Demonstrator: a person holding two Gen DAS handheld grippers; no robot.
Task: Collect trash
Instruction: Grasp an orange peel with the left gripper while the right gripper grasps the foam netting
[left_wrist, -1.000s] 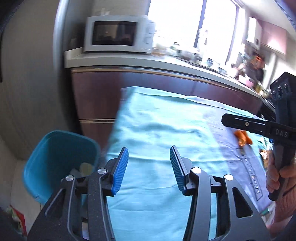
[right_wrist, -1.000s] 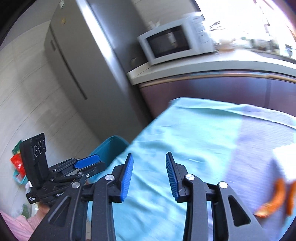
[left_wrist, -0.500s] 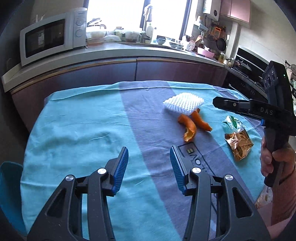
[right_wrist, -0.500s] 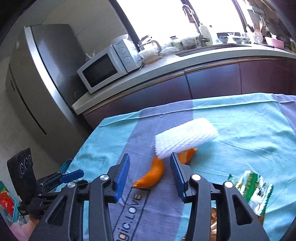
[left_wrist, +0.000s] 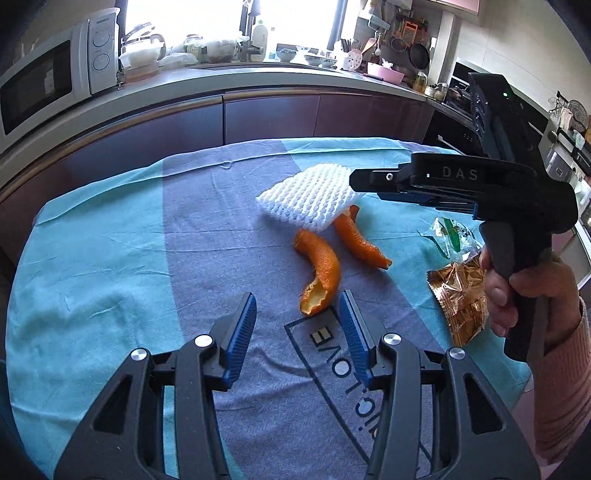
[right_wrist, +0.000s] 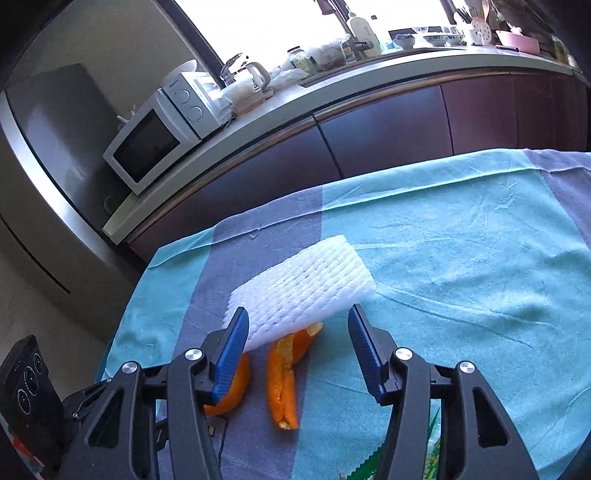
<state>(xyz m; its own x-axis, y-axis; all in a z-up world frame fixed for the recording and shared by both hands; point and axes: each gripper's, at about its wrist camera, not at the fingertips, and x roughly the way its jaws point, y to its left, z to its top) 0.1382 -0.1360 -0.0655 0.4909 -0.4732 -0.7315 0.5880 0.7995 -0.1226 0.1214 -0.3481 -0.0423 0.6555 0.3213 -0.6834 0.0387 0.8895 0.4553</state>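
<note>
The trash lies on the cloth-covered counter (left_wrist: 92, 258): a white foam fruit net (right_wrist: 299, 291) resting over two orange peels (right_wrist: 282, 384), with a gold snack wrapper (left_wrist: 460, 295) and a green-printed clear wrapper (left_wrist: 452, 236) just beside them. My right tool (right_wrist: 297, 354) hangs over the net and peels, its jaws having just been opening, the net's near edge and a peel showing between them but not pinched. My left tool (left_wrist: 297, 330) stands open and empty, its right pad near the curled peel (left_wrist: 321, 273).
</note>
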